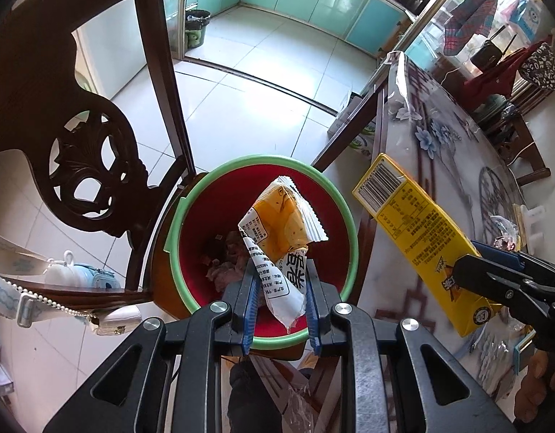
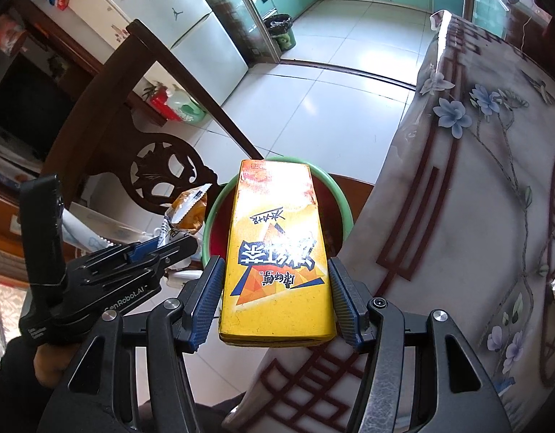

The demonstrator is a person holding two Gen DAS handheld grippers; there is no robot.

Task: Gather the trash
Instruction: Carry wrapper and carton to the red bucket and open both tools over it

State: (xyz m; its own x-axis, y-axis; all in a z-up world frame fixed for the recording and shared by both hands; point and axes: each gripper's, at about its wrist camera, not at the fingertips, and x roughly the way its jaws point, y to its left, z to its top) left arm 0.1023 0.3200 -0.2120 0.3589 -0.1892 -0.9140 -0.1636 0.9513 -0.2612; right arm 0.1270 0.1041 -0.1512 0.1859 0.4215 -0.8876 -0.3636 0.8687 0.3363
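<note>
Left wrist view, centre of frame: the left gripper pinches a crinkly snack wrapper by its lower end, over the red bin with the green rim; the wrapper looks light and limp, likely slippery, so a firm pinch suits it; scraps lie at the bin's bottom. Right wrist view, lower centre: the right gripper clamps a yellow carton across its sides near the base; stiff, probably empty and crushable; its far end reaches over the bin's rim, beside the flowered table.

Black grippers, blue ribbed pads, silver screws
</note>
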